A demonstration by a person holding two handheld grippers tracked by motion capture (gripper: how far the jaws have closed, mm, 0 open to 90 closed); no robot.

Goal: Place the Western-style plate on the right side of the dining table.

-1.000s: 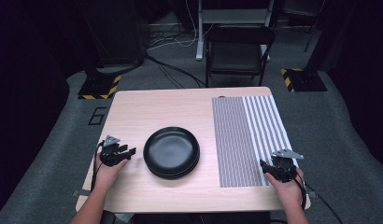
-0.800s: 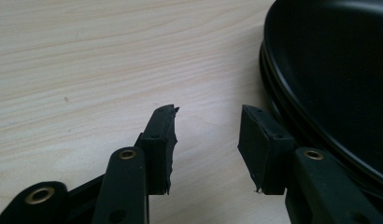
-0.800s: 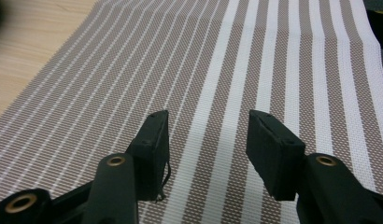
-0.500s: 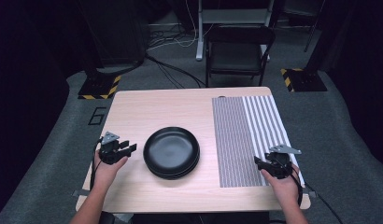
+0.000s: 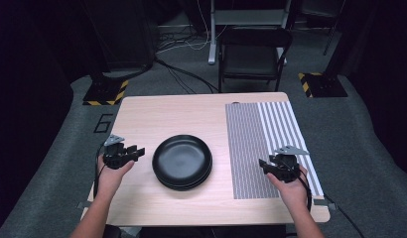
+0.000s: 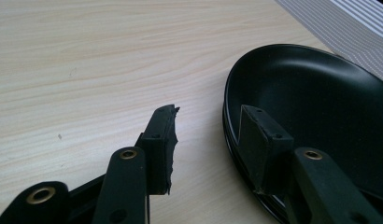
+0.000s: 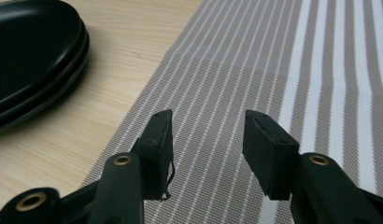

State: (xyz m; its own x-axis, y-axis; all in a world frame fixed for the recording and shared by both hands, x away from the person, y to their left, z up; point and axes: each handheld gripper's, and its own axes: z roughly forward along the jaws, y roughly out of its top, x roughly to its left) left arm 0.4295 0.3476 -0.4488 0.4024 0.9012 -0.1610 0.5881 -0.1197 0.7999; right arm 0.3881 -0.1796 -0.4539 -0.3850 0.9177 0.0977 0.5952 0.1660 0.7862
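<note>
The stacked black plates (image 7: 31,60) are cut off at the picture's left edge.

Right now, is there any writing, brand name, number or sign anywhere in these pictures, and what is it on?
No readable text, number or brand.
Black plates: plain, no mark.
Striped placemat: a woven pattern, no lettering.
Wooden table: bare grain.
Yellow-and-black hazard stripes on the floor stand bases: a warning pattern without words.
Left tongs and right tongs: no label on them.

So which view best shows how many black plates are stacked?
The right gripper view: the black plates show stacked rims side-on, apparently three. The left gripper view crops the stack, with few rim edges visible. The high view shows it whole from above, layers barely separable.
</note>
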